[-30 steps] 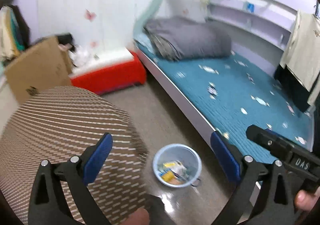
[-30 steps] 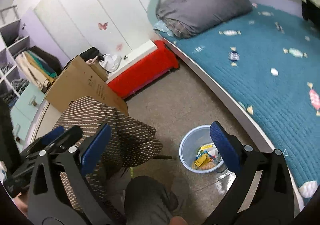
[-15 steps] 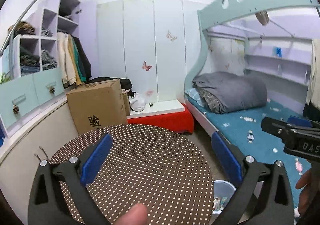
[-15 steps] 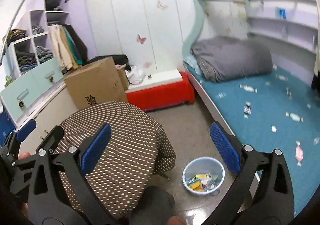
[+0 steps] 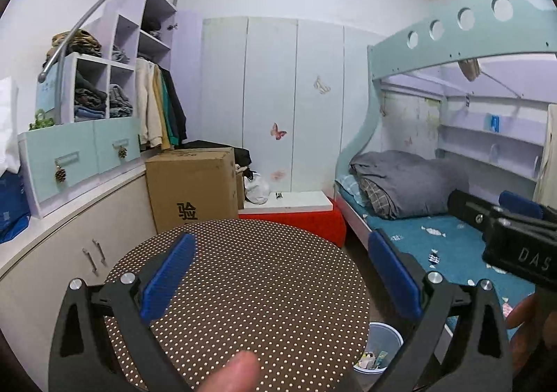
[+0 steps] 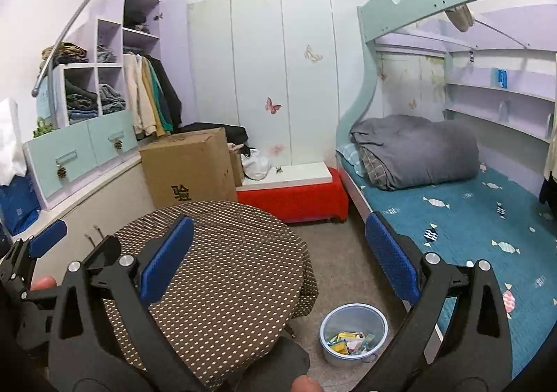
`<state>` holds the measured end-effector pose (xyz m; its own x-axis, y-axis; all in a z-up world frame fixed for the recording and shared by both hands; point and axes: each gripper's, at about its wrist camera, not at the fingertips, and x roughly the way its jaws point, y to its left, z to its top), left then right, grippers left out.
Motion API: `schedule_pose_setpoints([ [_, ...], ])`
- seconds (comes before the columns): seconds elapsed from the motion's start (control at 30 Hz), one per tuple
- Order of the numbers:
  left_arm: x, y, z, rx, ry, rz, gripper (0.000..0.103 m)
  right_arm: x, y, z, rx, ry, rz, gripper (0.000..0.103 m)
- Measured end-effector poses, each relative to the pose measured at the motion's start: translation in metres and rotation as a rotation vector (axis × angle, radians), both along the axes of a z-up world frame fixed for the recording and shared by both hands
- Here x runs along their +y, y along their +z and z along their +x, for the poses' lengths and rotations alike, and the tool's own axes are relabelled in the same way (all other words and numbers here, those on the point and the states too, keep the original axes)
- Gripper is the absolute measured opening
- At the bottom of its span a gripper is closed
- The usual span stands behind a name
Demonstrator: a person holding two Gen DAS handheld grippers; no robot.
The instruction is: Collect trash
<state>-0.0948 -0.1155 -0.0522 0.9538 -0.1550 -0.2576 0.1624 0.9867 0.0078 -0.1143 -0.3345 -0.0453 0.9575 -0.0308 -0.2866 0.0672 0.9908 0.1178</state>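
Both jaws are spread wide and empty: the left gripper [image 5: 278, 284] and right gripper [image 6: 278, 261] are held above the dotted counter [image 6: 222, 273]. The bin [image 6: 353, 332], holding trash [image 6: 350, 346], stands on the floor between counter and bed [image 6: 470, 218].

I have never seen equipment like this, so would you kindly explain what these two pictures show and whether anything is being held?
There is no robot here: a person carries a hand-held gripper in each hand, each with a camera looking along its two blue-padded fingers. One picture is from the left hand-held gripper, the other from the right hand-held gripper. Both are open and hold nothing. In front is a round table with a dotted cloth, nothing on it. On the floor between table and bed stands a small bin with wrappers inside.
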Motion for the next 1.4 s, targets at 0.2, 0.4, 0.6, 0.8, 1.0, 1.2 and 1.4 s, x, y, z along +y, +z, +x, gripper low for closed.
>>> schedule_pose_setpoints([
  [0.2, 0.005, 0.008, -0.023, -0.03, 0.007, -0.012, 0.098, 0.01, 0.011, -0.021, -0.047, 0.003, -0.022, 0.097],
  [0.4, 0.012, 0.013, -0.036, -0.056, 0.032, -0.033, 0.098, 0.014, 0.016, -0.03, -0.075, -0.009, -0.031, 0.097],
  [0.6, 0.018, 0.017, -0.045, -0.074, 0.05, -0.055, 0.098, 0.018, 0.019, -0.034, -0.089, -0.018, -0.042, 0.097],
  [0.8, 0.02, 0.018, -0.049, -0.083, 0.059, -0.057, 0.098, 0.023, 0.017, -0.036, -0.093, -0.011, -0.045, 0.097],
  [1.0, 0.022, 0.017, -0.049, -0.087, 0.046, -0.068, 0.098, 0.023, 0.014, -0.033, -0.087, -0.01, -0.044, 0.097],
  [1.2, 0.022, 0.017, -0.048, -0.081, 0.05, -0.071, 0.098, 0.024, 0.011, -0.034, -0.083, -0.01, -0.037, 0.097],
  [1.4, 0.022, 0.014, -0.046, -0.064, 0.072, -0.068, 0.098, 0.022, 0.01, -0.036, -0.083, -0.008, -0.03, 0.097],
])
